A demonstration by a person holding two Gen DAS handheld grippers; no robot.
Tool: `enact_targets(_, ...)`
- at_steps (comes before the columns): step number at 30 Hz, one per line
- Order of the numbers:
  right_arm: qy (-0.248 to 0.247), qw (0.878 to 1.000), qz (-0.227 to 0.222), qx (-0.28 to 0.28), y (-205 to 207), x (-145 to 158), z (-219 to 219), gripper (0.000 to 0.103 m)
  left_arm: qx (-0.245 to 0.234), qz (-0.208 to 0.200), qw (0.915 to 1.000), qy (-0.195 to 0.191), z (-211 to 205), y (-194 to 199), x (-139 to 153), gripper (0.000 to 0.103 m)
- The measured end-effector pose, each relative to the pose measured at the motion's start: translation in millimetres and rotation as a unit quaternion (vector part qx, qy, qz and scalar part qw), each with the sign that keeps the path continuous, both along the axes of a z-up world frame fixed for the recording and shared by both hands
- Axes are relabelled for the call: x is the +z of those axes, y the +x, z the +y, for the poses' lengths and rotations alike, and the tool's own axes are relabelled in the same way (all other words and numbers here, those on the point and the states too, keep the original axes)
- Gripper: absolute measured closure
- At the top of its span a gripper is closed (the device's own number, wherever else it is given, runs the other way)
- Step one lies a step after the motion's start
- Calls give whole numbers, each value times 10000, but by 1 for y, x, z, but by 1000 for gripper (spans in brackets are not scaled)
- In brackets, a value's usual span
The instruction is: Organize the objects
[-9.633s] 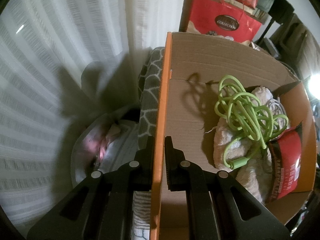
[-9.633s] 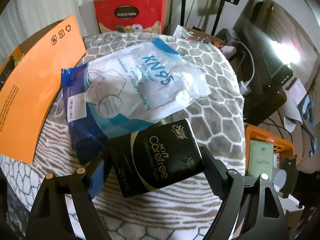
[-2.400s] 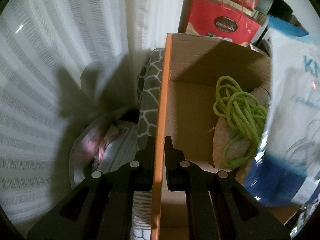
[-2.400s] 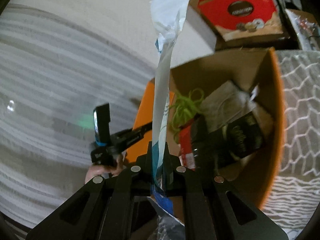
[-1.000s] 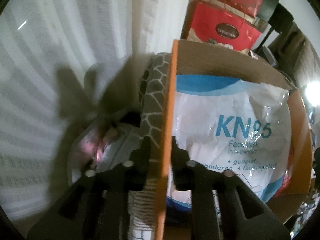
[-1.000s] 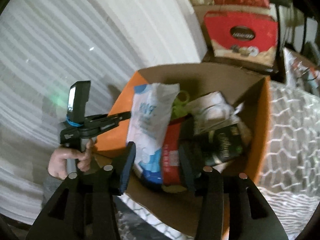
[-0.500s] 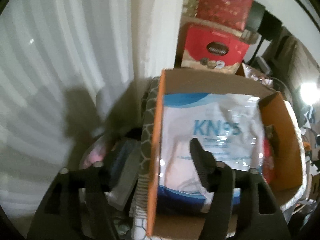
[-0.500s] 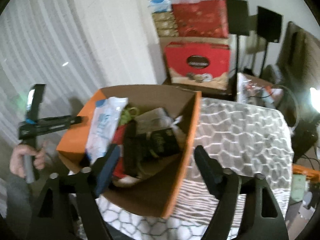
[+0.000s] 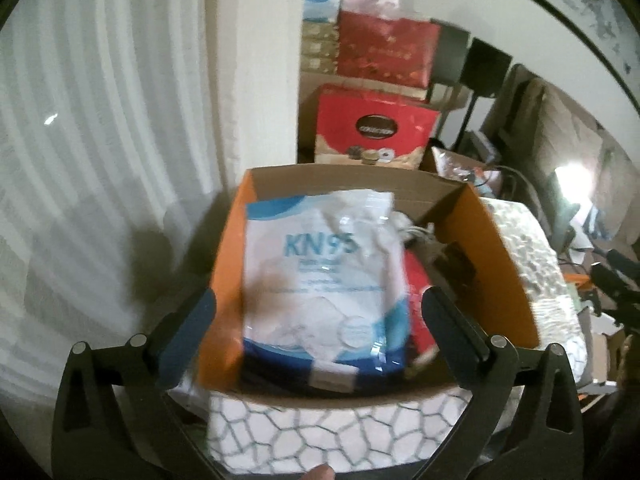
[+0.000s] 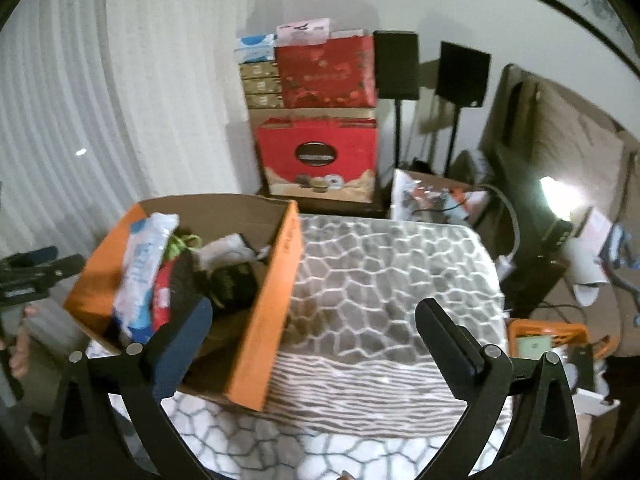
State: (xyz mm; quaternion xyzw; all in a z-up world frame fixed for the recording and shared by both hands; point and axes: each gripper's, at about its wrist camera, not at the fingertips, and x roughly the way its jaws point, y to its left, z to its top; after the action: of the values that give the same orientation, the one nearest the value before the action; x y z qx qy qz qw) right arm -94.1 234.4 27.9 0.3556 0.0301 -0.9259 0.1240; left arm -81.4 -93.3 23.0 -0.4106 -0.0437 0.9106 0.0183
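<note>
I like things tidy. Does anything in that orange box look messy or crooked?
A little. The KN95 mask bag isn't lying flat: it leans on edge against the left wall of the orange box, its crinkled top poking up to about the rim. The other things beside it are jumbled together. Nothing looks spilled or broken.

The left claw (image 9: 318,308) has just been opening and its jaws now stand wide apart, gripping nothing. Framed between them, lower down, sits an orange box (image 9: 228,264) with brown cardboard inside, resting on a surface covered by a grey-and-white honeycomb-pattern blanket (image 9: 320,436). A white and blue KN95 bag (image 9: 320,280) lies on top of the box's contents, filling its left half; a red item (image 9: 418,300) and something dark show to its right, blurred. Behind the box stands a red carton (image 9: 374,132) with more boxes stacked above it. A white curtain (image 9: 100,140) hangs at left.
</note>
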Motion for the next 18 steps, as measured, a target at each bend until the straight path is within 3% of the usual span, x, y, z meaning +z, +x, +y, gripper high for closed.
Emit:
enact_targets(8,121,9997,65,-183,27,-14,7,1,-154,163,9996,-168,44,34,-2,0)
enact_targets(18,18,9981,297,-532,64,-18,22,0,-47,372,9993,-79,73,72,-1,0)
